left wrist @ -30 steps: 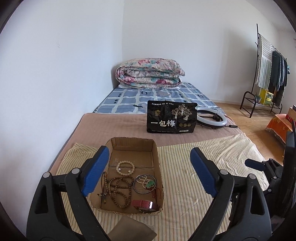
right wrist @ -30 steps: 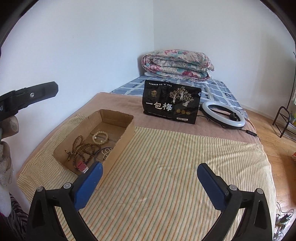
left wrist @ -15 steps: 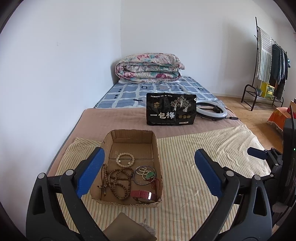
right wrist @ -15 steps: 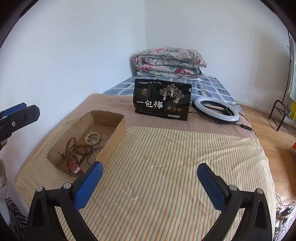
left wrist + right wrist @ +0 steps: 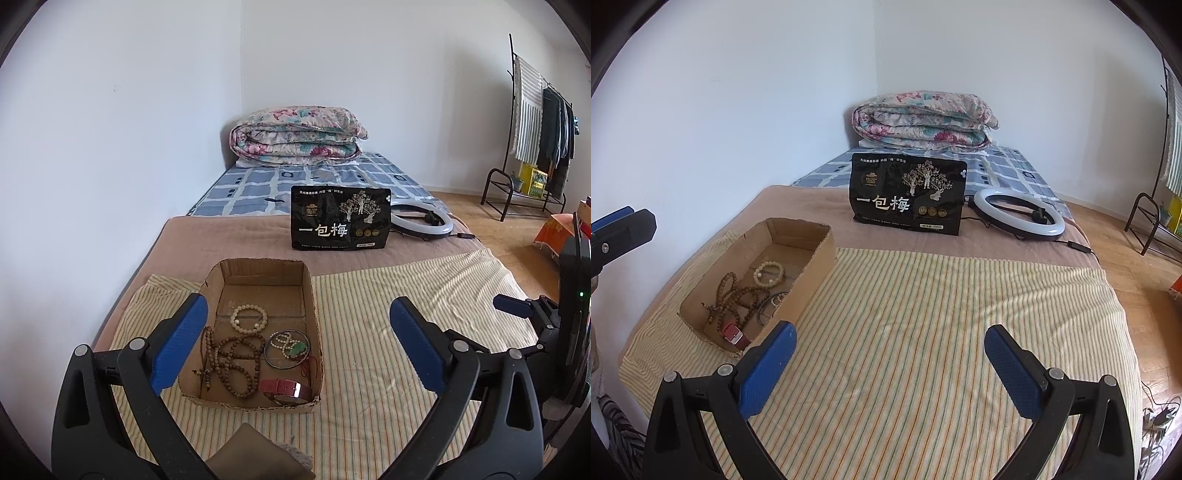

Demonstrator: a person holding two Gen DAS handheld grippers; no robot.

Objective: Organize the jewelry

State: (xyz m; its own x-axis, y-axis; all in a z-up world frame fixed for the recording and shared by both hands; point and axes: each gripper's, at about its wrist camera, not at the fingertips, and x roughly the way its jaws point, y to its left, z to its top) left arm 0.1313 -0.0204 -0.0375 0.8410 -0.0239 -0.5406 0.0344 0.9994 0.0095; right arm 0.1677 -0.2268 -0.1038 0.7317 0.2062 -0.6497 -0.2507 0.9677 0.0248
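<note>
An open cardboard box sits on the striped cloth at the left of the bed. Inside lie a cream bead bracelet, a long brown wooden bead strand, a thin bangle with small beads and a green pendant, and a red watch strap. My left gripper hovers over the box's near end, open wide with nothing between its blue pads. My right gripper is open and empty over bare cloth, to the right of the box.
A black snack bag stands upright behind the box, with a white ring light and its cable beside it. A folded floral quilt lies against the far wall. A clothes rack stands on the floor at right.
The left gripper's jaws have spread a little wider. Both views have shifted only slightly. Nothing was picked up or let go.
</note>
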